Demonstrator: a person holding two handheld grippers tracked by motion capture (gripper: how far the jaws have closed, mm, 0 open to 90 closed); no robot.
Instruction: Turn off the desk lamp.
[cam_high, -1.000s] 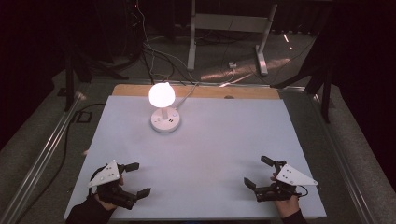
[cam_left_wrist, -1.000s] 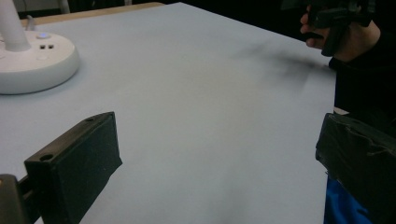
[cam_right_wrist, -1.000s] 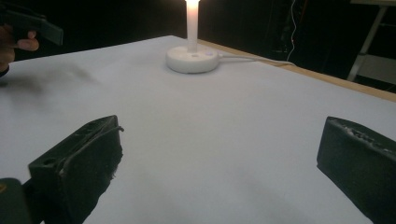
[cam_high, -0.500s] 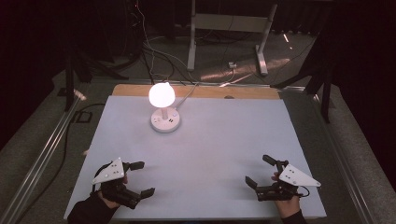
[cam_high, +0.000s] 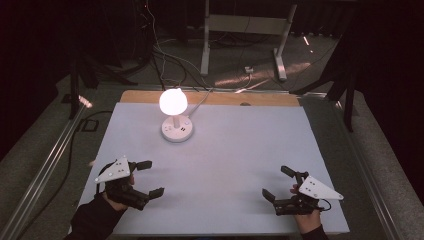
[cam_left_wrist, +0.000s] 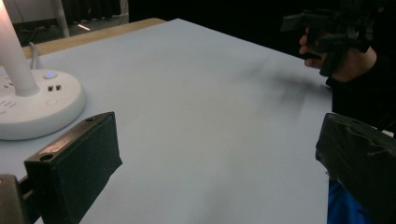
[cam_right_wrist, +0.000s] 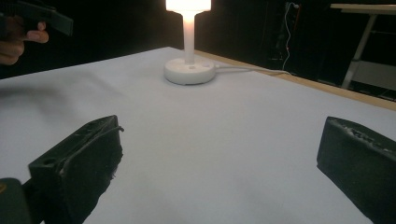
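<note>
Currently idle, I judge | left gripper and right gripper both wide apart, holding nothing | lit white round-based lamp far across pale blue table | next: probably reach it.

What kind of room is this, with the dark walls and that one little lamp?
Probably a lab or recording studio, not a home. A lit lamp stands alone on a pale table, loose cables trail over the dark floor, and a person holds a left gripper and right gripper, both open.
</note>
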